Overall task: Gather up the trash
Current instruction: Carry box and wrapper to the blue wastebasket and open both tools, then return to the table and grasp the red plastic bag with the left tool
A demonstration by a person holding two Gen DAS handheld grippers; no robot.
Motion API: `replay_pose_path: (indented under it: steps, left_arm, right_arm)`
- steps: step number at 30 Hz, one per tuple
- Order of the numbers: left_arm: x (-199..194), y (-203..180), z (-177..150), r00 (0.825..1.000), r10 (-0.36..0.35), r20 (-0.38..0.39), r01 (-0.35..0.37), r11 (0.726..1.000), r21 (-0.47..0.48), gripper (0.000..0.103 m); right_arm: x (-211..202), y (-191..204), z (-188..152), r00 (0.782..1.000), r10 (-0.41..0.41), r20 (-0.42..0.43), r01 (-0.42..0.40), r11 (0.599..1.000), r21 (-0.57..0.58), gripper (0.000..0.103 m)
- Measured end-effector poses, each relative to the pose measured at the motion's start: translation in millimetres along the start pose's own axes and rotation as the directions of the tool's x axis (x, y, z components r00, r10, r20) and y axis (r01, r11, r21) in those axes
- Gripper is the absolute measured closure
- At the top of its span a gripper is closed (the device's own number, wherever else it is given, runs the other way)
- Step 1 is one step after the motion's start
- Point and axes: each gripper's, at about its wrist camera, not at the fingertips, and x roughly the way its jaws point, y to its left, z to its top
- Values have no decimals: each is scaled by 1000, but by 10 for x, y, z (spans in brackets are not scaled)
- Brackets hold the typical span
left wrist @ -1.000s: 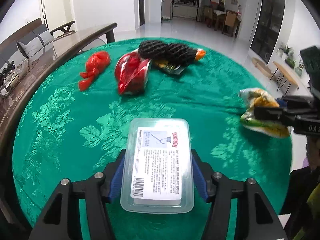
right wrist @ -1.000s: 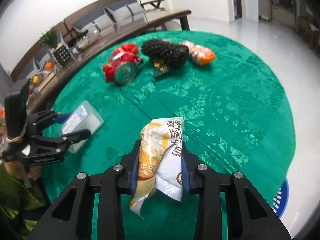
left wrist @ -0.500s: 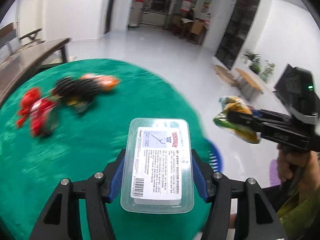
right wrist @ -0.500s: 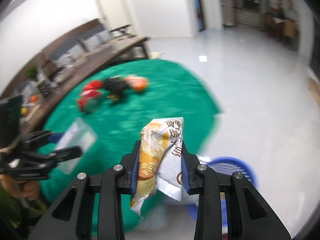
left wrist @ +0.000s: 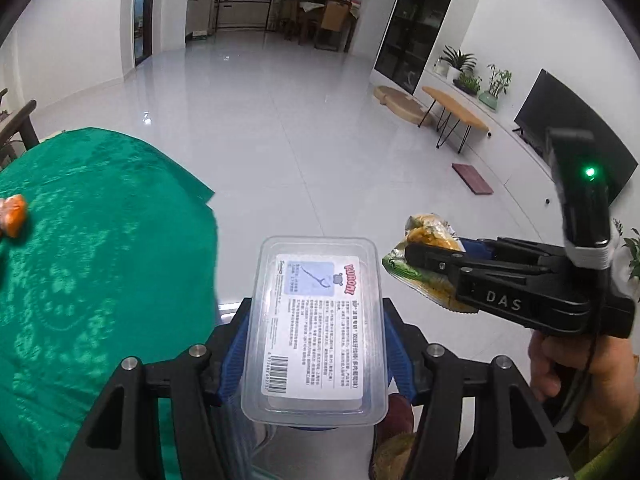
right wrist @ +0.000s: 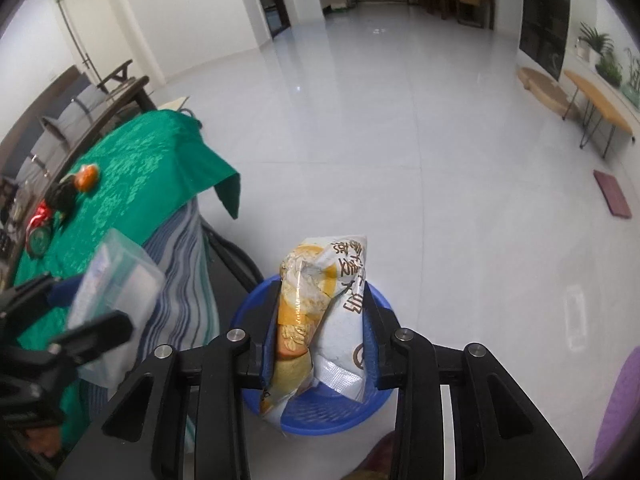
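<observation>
**Two claws carry trash off the green counter**

The left claw [left wrist: 316, 344] is clenched on a clear plastic box [left wrist: 314, 324] with a printed label, holding it in the air past the near right edge of the counter [left wrist: 92, 264], which is draped in a green patterned cloth. To its right, the right claw [right wrist: 320, 332] grips a crumpled yellow-and-white snack wrapper [right wrist: 320, 312] directly above a blue basket [right wrist: 320, 408] standing on the white tiled floor [right wrist: 440, 160], beside the counter's striped skirt. An orange wrapper [right wrist: 86, 176], a black netted item [right wrist: 62, 196] and a red can [right wrist: 38, 232] lie on the far left part of the counter, well apart from both claws.
</observation>
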Motion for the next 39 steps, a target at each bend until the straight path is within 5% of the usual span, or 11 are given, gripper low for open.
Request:
replay_pose_path:
  steps: [12, 14, 25, 32, 39]
  left_arm:
    - [396, -100, 56, 999, 8, -37, -6, 999, 33, 41]
    - [434, -64, 58, 998, 11, -55, -10, 1000, 14, 39]
    - [-283, 14, 93, 998, -32, 60, 33, 999, -17, 35]
    - [-940, 441, -419, 991, 75, 108, -66, 995, -79, 30]
    - [-1424, 1304, -1168, 963, 261, 62, -240, 941, -238, 30]
  right_arm:
    - [196, -318, -47, 999, 32, -35, -28, 994, 110, 63]
    - [197, -348, -46, 999, 43, -24, -39, 990, 137, 42]
    - [-226, -290, 106, 990, -25, 137, 6, 990, 141, 10]
    - [-398, 193, 140, 976, -51, 214, 45, 998, 33, 3]
    - [-411, 1280, -122, 968, 36, 247, 23, 973, -231, 2]
